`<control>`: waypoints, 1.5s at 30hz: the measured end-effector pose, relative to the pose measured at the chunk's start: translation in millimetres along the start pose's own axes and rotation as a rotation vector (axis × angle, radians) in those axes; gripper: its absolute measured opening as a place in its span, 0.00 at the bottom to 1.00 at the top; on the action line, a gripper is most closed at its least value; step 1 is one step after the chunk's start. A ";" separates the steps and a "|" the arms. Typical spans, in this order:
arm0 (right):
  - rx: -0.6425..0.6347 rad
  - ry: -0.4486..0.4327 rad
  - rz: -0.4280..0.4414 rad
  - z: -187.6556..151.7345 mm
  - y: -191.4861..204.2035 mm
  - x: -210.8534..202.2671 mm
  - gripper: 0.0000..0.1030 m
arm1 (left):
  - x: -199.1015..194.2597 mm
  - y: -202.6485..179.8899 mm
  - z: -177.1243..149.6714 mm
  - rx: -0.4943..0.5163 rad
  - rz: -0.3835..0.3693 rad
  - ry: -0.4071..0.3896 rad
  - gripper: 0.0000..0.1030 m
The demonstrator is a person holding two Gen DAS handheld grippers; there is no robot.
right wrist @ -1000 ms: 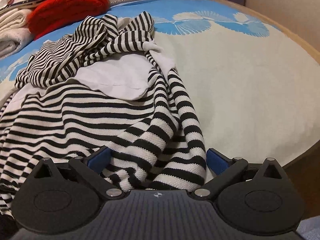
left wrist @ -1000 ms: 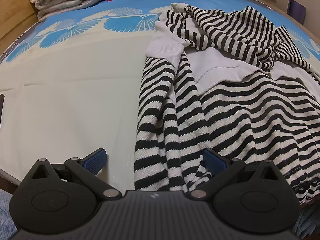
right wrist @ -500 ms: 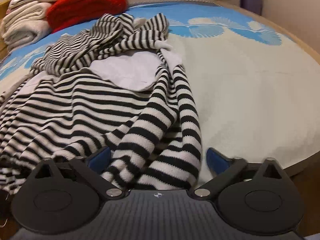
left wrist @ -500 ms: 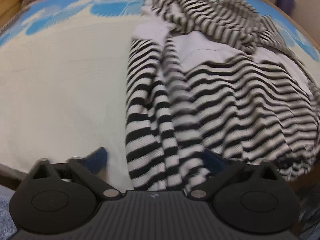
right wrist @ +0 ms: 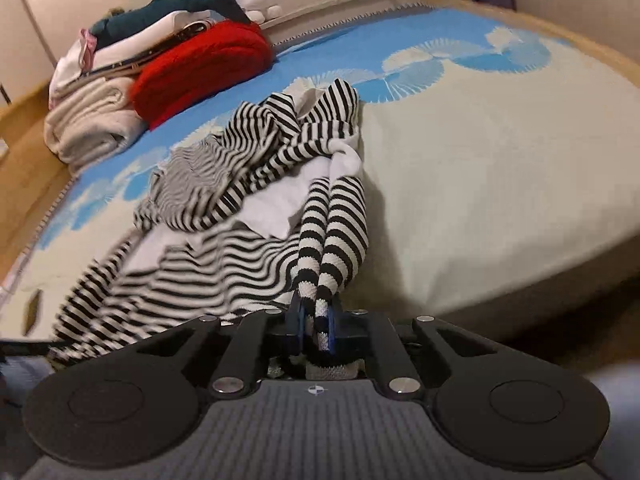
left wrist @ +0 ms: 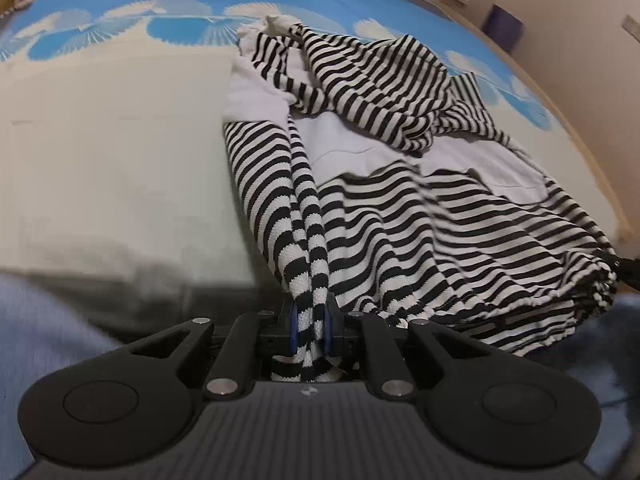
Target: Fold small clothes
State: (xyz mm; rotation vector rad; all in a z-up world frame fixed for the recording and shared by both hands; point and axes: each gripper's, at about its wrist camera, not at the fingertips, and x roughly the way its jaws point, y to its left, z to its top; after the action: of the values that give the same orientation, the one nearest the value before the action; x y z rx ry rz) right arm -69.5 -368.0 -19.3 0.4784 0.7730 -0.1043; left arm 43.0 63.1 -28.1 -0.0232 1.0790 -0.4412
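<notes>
Left wrist view: a second ago the left gripper [left wrist: 310,326] stood wide open, its blue pads on either side of the sweater's hem edge. Its jaws have just been closing, and the pads now pinch a bunched fold of the sweater [left wrist: 400,208] between them. The knit hung slack over the bed's edge before; now it is drawn into a taut rope of black and white stripes running from the pads up to the body of the garment. The sweater lies on the bed [left wrist: 112,168], hem toward the camera, sleeves crumpled in a heap at the far end. It is a coarse waffle-like knit with plain white inner panels showing at the neck. The bedcover is smooth and cream, with a blue band of fan-shaped prints farther back. More of the near bed edge shows than before.

Right wrist view: the right gripper [right wrist: 314,330] was also fully open a second ago, with striped cloth lying loose between its fingers. Its jaws have just been closing and now clamp a gathered corner of the hem, two rolled striped folds rising from the pads. The camera sits higher than before, so more of the room shows: a red knitted bundle [right wrist: 200,68] beside folded cream towels [right wrist: 92,120] at the far end of the bed, and a dark plush shark [right wrist: 192,2] on top of the pile.
</notes>
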 end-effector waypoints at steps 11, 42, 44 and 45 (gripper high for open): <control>0.164 0.001 0.064 63.6 5.3 -23.7 0.10 | -26.8 5.7 91.8 -0.074 -0.110 0.019 0.12; -0.178 -0.120 -0.230 226.1 7.5 268.4 0.74 | 166.9 73.1 268.0 -0.053 0.111 -0.190 1.00; -0.194 -0.095 -0.229 229.5 13.5 287.5 0.74 | 179.5 71.6 280.3 -0.058 0.096 -0.185 1.00; -0.214 -0.088 -0.228 231.6 16.9 296.9 0.71 | 186.4 68.7 287.6 -0.054 0.101 -0.185 0.90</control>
State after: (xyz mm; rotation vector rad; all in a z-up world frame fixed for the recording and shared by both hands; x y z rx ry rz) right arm 297.3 -433.3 -76.2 0.1807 0.7412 -0.2500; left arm 385.5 3.2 -63.4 -0.0560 0.9055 -0.3127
